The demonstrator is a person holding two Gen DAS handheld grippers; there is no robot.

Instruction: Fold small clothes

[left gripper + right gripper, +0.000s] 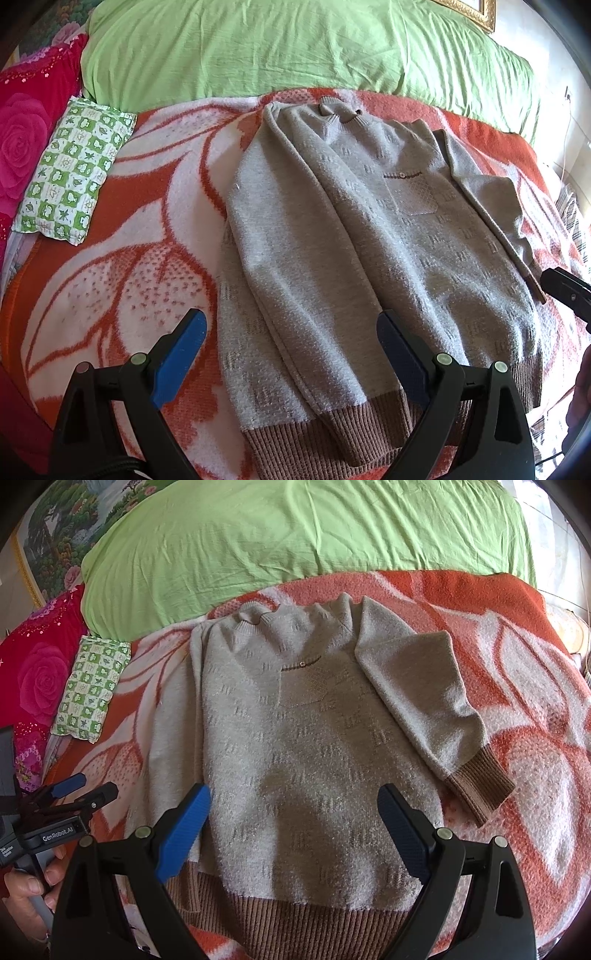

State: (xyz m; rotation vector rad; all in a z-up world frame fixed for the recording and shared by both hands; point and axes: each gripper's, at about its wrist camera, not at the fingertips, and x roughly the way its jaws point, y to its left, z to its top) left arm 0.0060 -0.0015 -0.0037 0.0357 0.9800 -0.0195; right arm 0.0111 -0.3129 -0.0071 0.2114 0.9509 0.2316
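Note:
A grey knit sweater (369, 236) with brown ribbed hem and cuffs lies flat, front up, on an orange and white floral blanket (122, 280). It also shows in the right wrist view (303, 746). Its left sleeve (295, 258) is folded down over the body. Its right sleeve (424, 701) lies out to the side, brown cuff (480, 782) on the blanket. My left gripper (291, 354) is open and empty above the hem's left part; it also shows in the right wrist view (79, 788). My right gripper (295, 830) is open and empty above the hem's middle; one of its fingers (565, 291) shows in the left wrist view.
A green quilt (295, 48) is heaped behind the sweater. A green and white checked small pillow (74, 170) and a red rose-print cushion (26, 140) lie at the left. A framed picture (55, 528) stands at the back left.

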